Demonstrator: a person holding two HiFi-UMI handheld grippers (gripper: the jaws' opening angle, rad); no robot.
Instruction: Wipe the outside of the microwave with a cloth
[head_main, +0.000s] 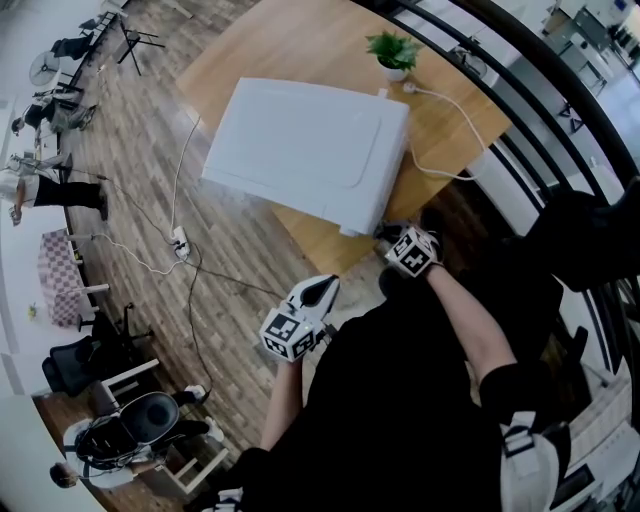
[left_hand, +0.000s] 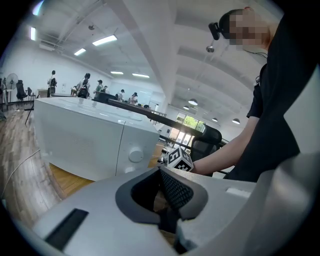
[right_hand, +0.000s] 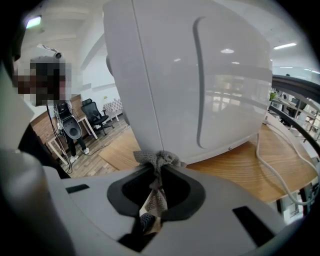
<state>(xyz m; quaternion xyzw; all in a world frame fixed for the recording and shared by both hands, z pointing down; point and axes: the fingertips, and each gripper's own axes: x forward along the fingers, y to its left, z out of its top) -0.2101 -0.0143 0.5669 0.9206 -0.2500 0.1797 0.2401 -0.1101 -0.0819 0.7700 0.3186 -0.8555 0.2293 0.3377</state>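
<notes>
– Right gripper (head_main: 392, 238) first: what has it got, and why so low?

– Its jaws are clamped on a bunched grey cloth (right_hand: 159, 159), and a tuft sticks out past the tips. That tuft is at the bottom of the white microwave (right_hand: 200, 75), on the face with the long groove. I'd say it is held low so a stroke can start at the bottom edge, but I cannot tell if it touches yet

– And the other one?

– In its own view the left gripper (left_hand: 167, 187) has its jaws a little apart with nothing between them. In the head view it hangs at lower centre, well off the microwave (head_main: 300, 150), probably just kept out of the way

– Where does the microwave sit?

– On the wooden table (head_main: 300, 40), at upper centre of the head view. Its near corner is close to the table's pointed end, and the cloth hand works right there

– Any room to move?

– Plenty upward across that face. Lower down, the tabletop (right_hand: 260, 165) is close under the cloth, so a downward stroke would soon meet wood. A white cable (head_main: 440, 110) runs along the table on the right, and a small potted plant (head_main: 392, 50) stands behind the microwave. I'd judge the cable the likeliest snag once wiping reaches the right side or the back
</notes>
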